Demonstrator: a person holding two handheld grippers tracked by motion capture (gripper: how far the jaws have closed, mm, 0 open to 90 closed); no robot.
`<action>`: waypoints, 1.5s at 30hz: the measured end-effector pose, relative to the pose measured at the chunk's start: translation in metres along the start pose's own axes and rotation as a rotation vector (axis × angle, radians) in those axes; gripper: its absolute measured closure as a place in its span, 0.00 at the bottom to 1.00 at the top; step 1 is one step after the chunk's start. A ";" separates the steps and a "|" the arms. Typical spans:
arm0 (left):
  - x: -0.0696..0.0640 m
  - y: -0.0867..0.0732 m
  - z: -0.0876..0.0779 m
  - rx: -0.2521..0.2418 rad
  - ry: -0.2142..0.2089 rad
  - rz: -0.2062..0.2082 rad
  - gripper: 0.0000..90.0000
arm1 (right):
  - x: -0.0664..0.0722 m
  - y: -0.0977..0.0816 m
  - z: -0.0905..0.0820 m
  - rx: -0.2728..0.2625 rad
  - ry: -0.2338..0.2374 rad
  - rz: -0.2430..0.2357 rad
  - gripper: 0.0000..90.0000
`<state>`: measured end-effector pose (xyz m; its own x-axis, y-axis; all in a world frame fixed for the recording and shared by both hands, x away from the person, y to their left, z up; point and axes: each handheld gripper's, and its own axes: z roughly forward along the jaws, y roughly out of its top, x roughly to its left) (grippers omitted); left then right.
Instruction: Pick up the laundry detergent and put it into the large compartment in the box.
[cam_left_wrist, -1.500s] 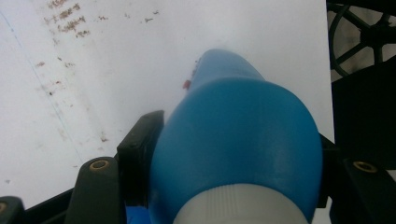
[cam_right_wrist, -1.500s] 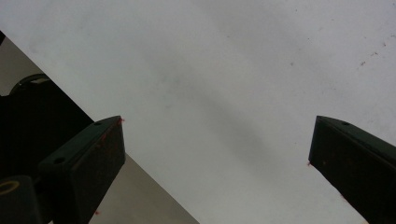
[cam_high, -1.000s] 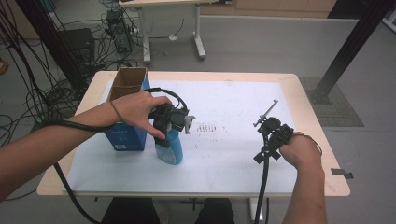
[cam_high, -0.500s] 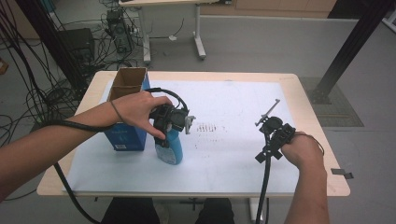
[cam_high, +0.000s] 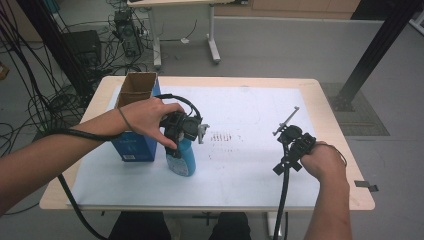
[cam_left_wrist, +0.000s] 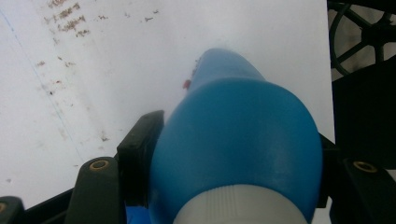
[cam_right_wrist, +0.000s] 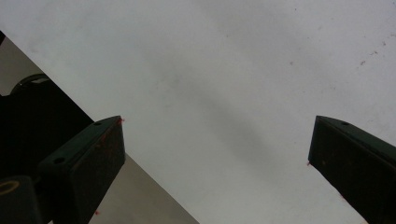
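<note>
Blue plastic bottle (cam_high: 181, 159) stands on the white sheet (cam_high: 250, 150) at the near-left part of the table (cam_high: 320, 90), just right of a blue cardboard box (cam_high: 134, 145) w/ its top flaps open; whether bottle & box touch can't be told from the high view. Left gripper (cam_high: 181, 145) comes down on the bottle from above, jaws clamped on its upper body. In the left gripper view the bottle (cam_left_wrist: 236, 135) sits between the two black pads (cam_left_wrist: 139, 154), white cap band at the bottom edge, pads pressed against both sides. Left hand (cam_high: 147, 117) wraps the gripper body, cable looping over it. Right gripper (cam_high: 287, 145) is at the near-right, well apart from the bottle, held low over the sheet by the right hand (cam_high: 322, 160). Right gripper view: jaws spread wide, nothing between them, just white sheet (cam_right_wrist: 224, 84) & a strip of table edge.
</note>
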<state>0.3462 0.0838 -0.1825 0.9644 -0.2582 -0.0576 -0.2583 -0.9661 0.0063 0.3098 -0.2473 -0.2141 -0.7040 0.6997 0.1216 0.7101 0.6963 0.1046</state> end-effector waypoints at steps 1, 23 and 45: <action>0.000 0.000 0.000 -0.001 0.000 0.001 0.41 | 0.000 0.000 0.000 -0.001 0.000 0.001 0.04; -0.001 0.000 0.000 0.001 0.003 0.004 0.41 | 0.000 -0.001 0.000 -0.002 0.002 0.005 0.04; -0.001 -0.001 0.000 -0.002 0.002 0.002 0.41 | 0.000 -0.001 0.001 -0.006 0.001 0.001 0.04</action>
<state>0.3457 0.0846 -0.1824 0.9640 -0.2599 -0.0556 -0.2599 -0.9656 0.0082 0.3093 -0.2478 -0.2152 -0.7030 0.7006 0.1224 0.7112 0.6943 0.1106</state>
